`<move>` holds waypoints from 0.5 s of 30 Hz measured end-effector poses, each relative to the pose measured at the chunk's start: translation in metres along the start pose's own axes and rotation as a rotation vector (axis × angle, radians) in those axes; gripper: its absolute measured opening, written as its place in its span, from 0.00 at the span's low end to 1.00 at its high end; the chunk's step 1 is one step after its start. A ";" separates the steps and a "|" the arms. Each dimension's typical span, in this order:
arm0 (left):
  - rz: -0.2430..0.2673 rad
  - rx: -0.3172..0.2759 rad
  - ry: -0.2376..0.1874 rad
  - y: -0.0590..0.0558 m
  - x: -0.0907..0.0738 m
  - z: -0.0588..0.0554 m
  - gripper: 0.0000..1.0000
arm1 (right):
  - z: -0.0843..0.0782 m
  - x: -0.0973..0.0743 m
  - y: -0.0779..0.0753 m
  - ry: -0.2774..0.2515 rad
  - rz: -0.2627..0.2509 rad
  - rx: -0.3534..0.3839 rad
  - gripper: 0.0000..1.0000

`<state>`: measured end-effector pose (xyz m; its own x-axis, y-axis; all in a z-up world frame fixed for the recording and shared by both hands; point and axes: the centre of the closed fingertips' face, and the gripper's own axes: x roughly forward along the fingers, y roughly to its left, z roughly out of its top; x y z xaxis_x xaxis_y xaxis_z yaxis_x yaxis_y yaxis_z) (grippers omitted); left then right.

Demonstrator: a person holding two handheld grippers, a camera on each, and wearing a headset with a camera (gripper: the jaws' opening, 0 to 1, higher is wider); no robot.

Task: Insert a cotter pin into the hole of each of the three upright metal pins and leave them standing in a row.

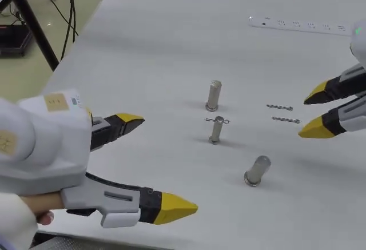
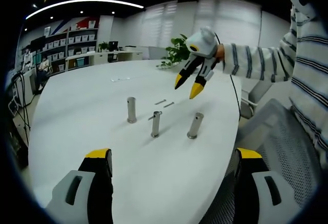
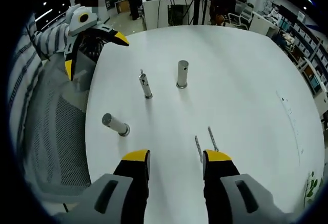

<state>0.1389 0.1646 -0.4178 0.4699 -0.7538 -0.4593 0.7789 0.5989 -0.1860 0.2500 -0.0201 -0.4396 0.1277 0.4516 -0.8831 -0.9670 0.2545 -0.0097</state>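
Two loose cotter pins [image 1: 285,120] lie flat on the worktop [image 1: 171,44] just ahead of the right hand-held gripper [image 1: 304,116], their long axes in line with its spread jaws. The left hand-held gripper [image 1: 170,163], also spread, is well apart from them.

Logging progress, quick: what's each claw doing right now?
Left claw: open, holding nothing.
Right claw: open, empty, near the two loose cotter pins.

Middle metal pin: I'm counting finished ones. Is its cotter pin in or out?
In: a cotter pin crosses the middle metal pin near its top, sticking out both sides.
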 end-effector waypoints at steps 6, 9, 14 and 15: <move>-0.005 -0.011 0.008 -0.006 0.001 -0.003 0.99 | -0.001 0.009 -0.004 0.029 0.024 -0.034 0.34; -0.008 -0.014 0.009 -0.010 0.001 -0.004 0.99 | -0.003 0.014 -0.005 0.045 0.037 -0.040 0.29; -0.002 -0.020 0.008 -0.011 -0.002 -0.004 0.99 | -0.009 0.023 -0.010 0.077 0.053 -0.057 0.24; -0.001 -0.020 0.007 -0.011 -0.002 -0.003 0.99 | -0.010 0.025 -0.011 0.084 0.053 -0.057 0.24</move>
<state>0.1280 0.1607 -0.4179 0.4665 -0.7523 -0.4653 0.7706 0.6039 -0.2037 0.2619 -0.0200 -0.4660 0.0591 0.3894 -0.9192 -0.9832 0.1819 0.0139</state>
